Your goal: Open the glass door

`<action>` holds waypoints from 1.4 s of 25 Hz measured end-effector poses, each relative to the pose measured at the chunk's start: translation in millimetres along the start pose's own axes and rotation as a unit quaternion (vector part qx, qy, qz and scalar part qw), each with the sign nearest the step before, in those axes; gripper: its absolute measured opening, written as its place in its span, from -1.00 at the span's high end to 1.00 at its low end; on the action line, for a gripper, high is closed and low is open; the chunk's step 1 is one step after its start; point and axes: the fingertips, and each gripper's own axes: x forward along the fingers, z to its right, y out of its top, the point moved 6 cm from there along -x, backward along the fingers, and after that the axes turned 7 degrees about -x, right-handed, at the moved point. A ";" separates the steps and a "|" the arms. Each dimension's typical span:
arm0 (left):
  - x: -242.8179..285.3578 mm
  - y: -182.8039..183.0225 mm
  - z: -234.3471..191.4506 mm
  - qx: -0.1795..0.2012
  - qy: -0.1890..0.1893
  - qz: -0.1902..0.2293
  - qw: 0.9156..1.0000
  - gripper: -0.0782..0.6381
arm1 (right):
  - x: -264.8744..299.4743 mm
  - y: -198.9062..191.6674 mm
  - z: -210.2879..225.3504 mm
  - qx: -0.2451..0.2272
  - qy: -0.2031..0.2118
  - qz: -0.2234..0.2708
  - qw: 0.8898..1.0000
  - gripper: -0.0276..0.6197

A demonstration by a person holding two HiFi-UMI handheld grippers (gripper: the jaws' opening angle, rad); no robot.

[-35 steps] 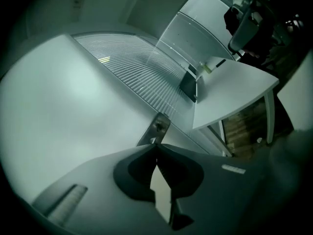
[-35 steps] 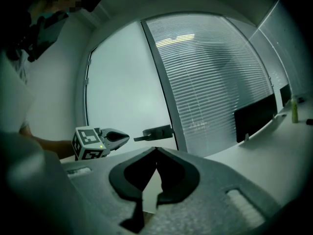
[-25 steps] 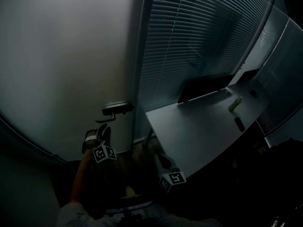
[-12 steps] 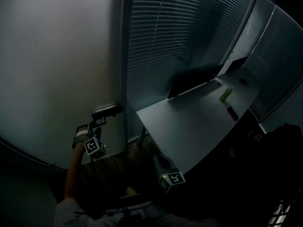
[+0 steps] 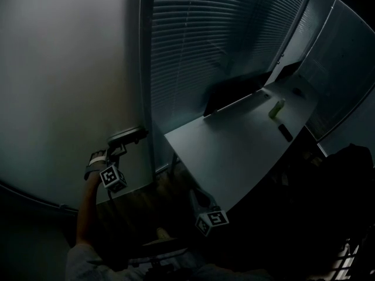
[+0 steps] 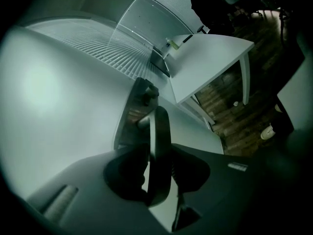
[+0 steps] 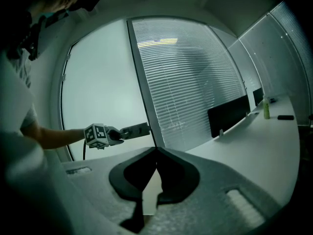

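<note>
The frosted glass door (image 5: 64,86) carries a dark lever handle (image 5: 126,136) at its right edge. My left gripper (image 5: 115,151) reaches up to the free end of that lever. In the left gripper view the handle (image 6: 157,126) lies between the jaws of the left gripper (image 6: 159,148), which have just been closing and now press on it. The right gripper view shows the left gripper (image 7: 117,134) clamped on the handle (image 7: 137,129). My right gripper (image 5: 199,201) hangs low beside the desk; the right gripper (image 7: 156,149) is shut with nothing in it.
Slatted blinds (image 5: 217,40) cover the glass wall right of the door. A white desk (image 5: 234,151) stands close on the right with a dark monitor (image 5: 231,92), a green bottle (image 5: 275,108) and a small dark object (image 5: 285,132). Dark wooden floor lies below.
My left gripper has come from below the handle onto the lever's end and closed round it. The right gripper has hardly moved. The head view has swung, shifting the door leftward.
</note>
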 end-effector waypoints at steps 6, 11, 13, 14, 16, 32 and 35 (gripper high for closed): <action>-6.5 2.3 0.2 0.039 -0.004 0.000 0.999 0.64 | 0.9 0.1 -1.5 -0.006 0.003 -0.003 1.000 0.91; -4.1 3.7 3.0 0.037 -0.016 0.004 0.999 0.72 | 1.8 -8.5 1.8 -0.006 0.004 -0.001 1.000 0.91; -0.9 2.3 3.3 0.039 -0.012 0.008 0.999 0.73 | 1.6 -10.1 2.2 0.000 0.000 -0.008 1.000 0.91; -0.4 2.3 2.7 0.040 -0.008 0.010 0.999 0.73 | 1.7 -11.7 3.3 0.002 -0.001 -0.010 1.000 0.91; -0.1 2.3 3.4 0.041 0.001 0.014 0.999 0.73 | 1.3 -12.8 5.2 0.006 -0.005 -0.008 1.000 0.91; -8.7 2.3 15.4 0.052 -0.003 0.024 0.998 0.74 | -15.5 -10.8 21.3 0.007 -0.034 0.005 0.999 0.91; -16.7 1.5 20.7 0.048 -0.010 0.022 0.999 0.74 | -31.9 -9.2 23.5 0.019 -0.048 0.004 0.999 0.91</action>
